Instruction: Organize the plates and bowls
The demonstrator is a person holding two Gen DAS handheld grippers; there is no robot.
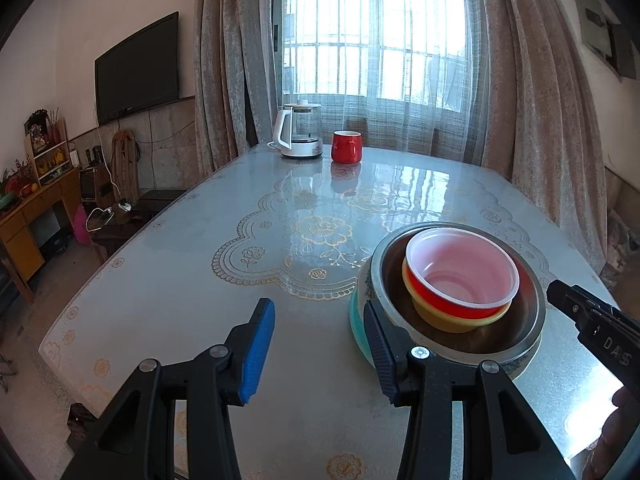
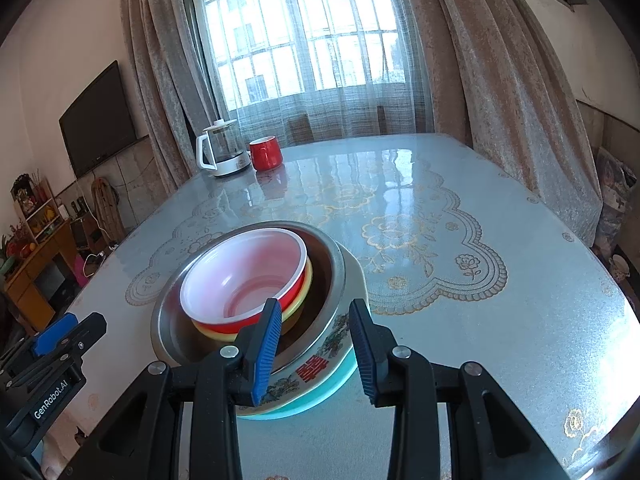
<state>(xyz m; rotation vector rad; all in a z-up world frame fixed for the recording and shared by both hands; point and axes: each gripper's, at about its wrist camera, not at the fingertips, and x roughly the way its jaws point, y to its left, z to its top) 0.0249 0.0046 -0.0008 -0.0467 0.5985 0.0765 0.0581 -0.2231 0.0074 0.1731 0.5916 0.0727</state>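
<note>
Right wrist view, nested bowls (image 2: 248, 280) stacked between spread jaws of right hand-held gripper (image 2: 316, 344), nothing gripped.

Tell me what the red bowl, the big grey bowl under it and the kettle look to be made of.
Red bowl: likely thin plastic, glossy, red outside and white inside, with a thin rolled rim.
Grey bowl: probably stainless steel, with a brushed, dully reflective wall.
Kettle: clear jug, glass by the look of it, with white handle, lid and base that seem to be plastic.
</note>
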